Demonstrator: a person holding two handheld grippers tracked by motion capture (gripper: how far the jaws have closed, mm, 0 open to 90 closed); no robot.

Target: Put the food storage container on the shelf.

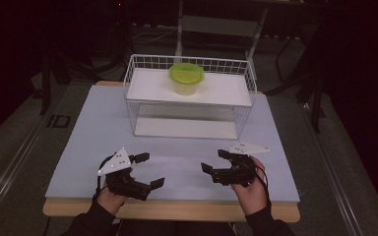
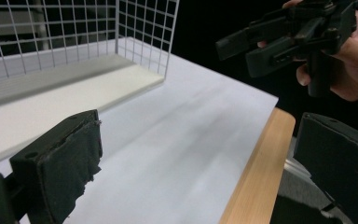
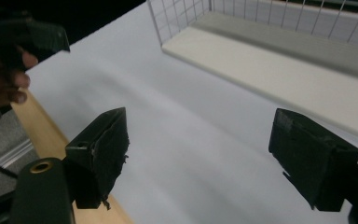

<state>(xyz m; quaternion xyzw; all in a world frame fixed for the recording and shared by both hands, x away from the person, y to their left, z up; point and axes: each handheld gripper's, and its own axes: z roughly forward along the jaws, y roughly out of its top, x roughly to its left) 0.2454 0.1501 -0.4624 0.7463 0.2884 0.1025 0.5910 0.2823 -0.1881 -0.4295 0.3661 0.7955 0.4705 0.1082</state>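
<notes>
Atop wire basket (image 1: 242,105) shelf: lidded green cup (image 1: 186,78); both grippers' fingers spread, empty.

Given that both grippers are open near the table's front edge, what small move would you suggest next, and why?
Probably raise the right gripper and carry it forward toward the green-lidded container on the wire rack's upper shelf. It is the one loose item in view, both the right and the left gripper are open and hold nothing, and the right one looks slightly nearer.
</notes>
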